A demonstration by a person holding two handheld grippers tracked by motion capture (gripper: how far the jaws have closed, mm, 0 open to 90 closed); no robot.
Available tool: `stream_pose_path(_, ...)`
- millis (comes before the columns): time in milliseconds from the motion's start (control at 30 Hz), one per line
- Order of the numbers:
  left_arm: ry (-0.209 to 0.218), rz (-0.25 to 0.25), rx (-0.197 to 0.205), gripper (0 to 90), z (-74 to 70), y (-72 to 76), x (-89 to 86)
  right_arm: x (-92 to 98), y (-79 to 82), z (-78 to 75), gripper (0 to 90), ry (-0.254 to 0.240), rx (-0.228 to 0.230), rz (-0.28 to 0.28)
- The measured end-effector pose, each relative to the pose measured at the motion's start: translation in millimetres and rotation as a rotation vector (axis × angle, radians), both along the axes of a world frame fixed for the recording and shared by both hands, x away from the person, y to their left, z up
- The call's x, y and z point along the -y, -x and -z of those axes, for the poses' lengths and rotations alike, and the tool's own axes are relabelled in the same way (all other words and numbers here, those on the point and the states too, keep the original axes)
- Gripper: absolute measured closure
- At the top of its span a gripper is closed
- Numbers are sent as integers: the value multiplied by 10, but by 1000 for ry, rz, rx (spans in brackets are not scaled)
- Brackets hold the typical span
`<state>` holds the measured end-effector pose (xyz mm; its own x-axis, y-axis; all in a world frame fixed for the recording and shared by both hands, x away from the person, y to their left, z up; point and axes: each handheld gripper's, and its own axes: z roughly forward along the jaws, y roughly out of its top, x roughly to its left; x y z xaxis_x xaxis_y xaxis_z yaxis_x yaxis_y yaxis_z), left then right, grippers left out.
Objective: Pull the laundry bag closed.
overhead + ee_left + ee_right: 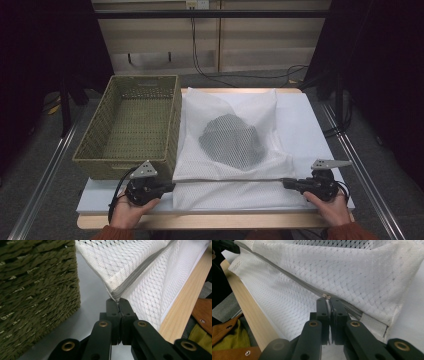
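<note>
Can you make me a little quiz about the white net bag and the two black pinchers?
1. True or false: the woven olive-green basket has a dark cloth inside it.
2. What does the left gripper pinch?
A. the basket rim
B. a corner of the white mesh laundry bag
C. a cable
3. What small metal part sits at the tips of the right gripper?

Key:
1. False; the dark grey bundle is inside the bag.
2. B
3. The zip pull on the grey zip.

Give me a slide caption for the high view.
Both claws, left and right, grip the zipper edge of a white mesh bag holding a dark garment, beside a wicker basket.
</note>
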<state>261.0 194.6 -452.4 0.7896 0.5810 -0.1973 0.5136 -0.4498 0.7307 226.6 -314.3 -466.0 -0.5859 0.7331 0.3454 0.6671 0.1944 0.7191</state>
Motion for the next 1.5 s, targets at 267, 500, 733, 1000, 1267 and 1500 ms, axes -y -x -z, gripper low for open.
stream_pose_path(267, -1, -3, 4, 885, -6, 5, -1, 19, 1, -3, 870, 10, 5, 20)
stream_pose_path(500, -5, -2, 2, 885, 3, -5, 4, 60, -2, -1, 870, 19, 4, 43)
stream_pose_path(733, -6, -2, 3, 885, -4, -7, 8, 103, 19, -4, 870, 15, 9, 53)
stream_pose_path(1000, -9, -1, 0, 885, 1, -5, 4, 126, 18, 6, 870, 28, 5, 57)
stream_pose_path(1267, -13, -3, -5, 885, 2, -32, 27, 205, 30, 22, 870, 18, -4, 85)
stream_pose_path(1500, -11, -5, -12, 885, 9, -40, 33, 244, 21, 40, 870, 25, 3, 87)
